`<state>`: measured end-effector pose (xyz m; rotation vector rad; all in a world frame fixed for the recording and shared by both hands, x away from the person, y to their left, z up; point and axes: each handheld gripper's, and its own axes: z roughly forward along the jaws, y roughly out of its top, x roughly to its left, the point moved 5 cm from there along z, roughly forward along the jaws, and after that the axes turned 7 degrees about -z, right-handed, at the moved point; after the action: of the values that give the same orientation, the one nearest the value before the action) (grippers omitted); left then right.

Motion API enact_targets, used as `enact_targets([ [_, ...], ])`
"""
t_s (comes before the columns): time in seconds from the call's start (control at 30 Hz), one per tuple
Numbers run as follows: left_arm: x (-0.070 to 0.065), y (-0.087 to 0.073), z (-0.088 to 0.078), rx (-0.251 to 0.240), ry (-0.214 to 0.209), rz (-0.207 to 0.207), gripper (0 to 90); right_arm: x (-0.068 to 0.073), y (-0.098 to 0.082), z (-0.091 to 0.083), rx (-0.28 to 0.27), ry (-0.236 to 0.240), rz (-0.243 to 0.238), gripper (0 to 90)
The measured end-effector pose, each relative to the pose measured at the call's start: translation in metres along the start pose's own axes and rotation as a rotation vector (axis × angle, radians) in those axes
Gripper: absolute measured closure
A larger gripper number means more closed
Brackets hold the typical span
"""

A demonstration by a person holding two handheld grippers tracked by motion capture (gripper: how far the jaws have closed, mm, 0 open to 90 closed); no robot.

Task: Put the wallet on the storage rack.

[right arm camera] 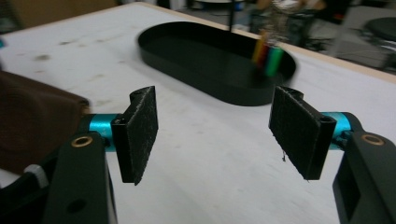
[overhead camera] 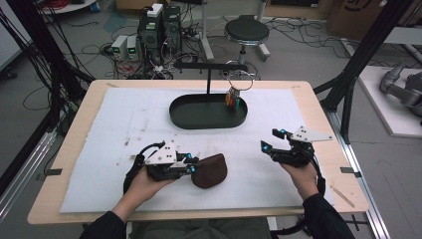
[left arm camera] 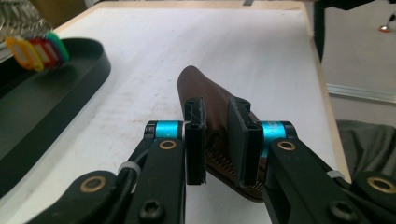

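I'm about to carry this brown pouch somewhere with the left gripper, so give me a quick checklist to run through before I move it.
1. Left gripper closed on the brown leather pouch: ok, both pads press its stitched end.
2. Grip depth: cannot tell; the pads hold only one end, so the pouch may sag or swing.
3. Pouch off the white mat: cannot tell; in the high view it looks to be still resting on it.
4. Right gripper free to help: ok, jaws wide open, nothing between them.
5. Black oval tray has room: ok, its floor is bare near the front.
6. Coloured key tags hanging over the tray's right end: not ok if you pass that way; keep clear.
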<state>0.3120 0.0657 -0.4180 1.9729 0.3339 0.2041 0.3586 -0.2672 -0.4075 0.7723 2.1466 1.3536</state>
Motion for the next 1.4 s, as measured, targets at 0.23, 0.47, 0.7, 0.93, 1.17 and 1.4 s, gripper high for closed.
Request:
enact_targets([
  [0.23, -0.007, 0.001, -0.002, -0.019, -0.043, 0.101, 77.8, 0.026, 0.005, 0.017, 0.012, 0.220, -0.038, 33.2],
  [0.47, -0.013, 0.002, -0.001, -0.046, -0.094, 0.151, 78.2, 0.048, 0.008, 0.032, 0.021, 0.347, -0.073, 32.4],
  [0.7, -0.015, 0.002, -0.002, -0.052, -0.129, 0.174, 78.3, 0.068, 0.007, 0.046, 0.051, 0.488, -0.112, 32.1],
  [0.93, -0.017, 0.002, -0.002, -0.055, -0.148, 0.188, 78.3, 0.082, 0.002, 0.061, 0.091, 0.596, -0.143, 33.1],
  [1.17, -0.016, 0.002, -0.002, -0.054, -0.145, 0.183, 77.5, 0.092, -0.006, 0.071, 0.146, 0.697, -0.178, 48.5],
  [1.4, -0.010, 0.000, -0.001, -0.035, -0.120, 0.087, 62.3, 0.090, -0.003, 0.065, 0.123, 0.695, -0.223, 68.3],
])
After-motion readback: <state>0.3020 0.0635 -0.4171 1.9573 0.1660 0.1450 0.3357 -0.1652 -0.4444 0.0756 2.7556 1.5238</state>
